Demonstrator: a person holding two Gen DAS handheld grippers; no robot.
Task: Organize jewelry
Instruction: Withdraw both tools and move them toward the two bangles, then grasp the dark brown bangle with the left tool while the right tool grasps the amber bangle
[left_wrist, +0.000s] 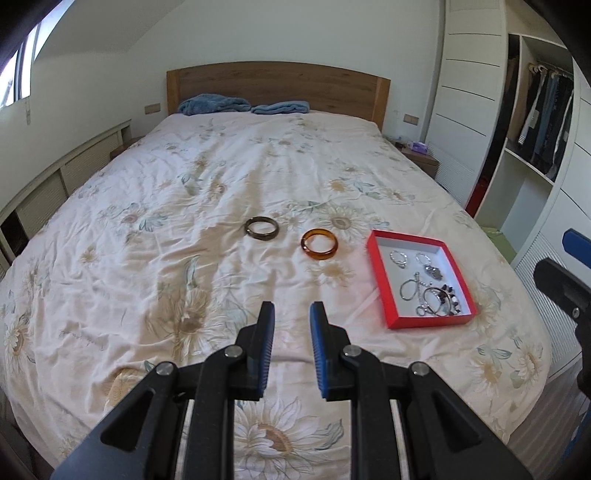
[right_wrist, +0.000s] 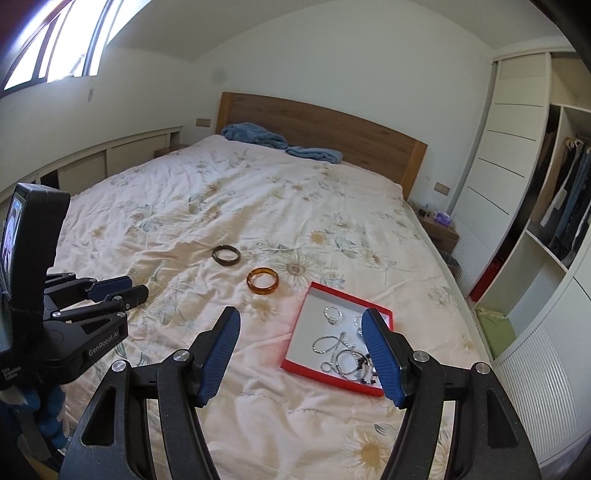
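Note:
A dark bangle (left_wrist: 261, 228) (right_wrist: 226, 254) and an amber bangle (left_wrist: 319, 244) (right_wrist: 263, 281) lie side by side on the floral bedspread. To their right a shallow red box (left_wrist: 377, 275) (right_wrist: 295, 328) holds several silver chains, rings and a beaded bracelet (left_wrist: 430, 286) (right_wrist: 347, 350). My left gripper (left_wrist: 291, 314) is open and empty, hovering above the bed short of the bangles. My right gripper (right_wrist: 301, 321) is wide open and empty, hovering over the left part of the red box.
The bed (left_wrist: 221, 177) has a wooden headboard (left_wrist: 277, 85) and blue blankets (left_wrist: 214, 104) at its far end. White wardrobes with hanging clothes (left_wrist: 543, 122) stand along the right. A nightstand (left_wrist: 421, 155) sits beside the bed. Low cabinets (left_wrist: 55, 177) run along the left wall.

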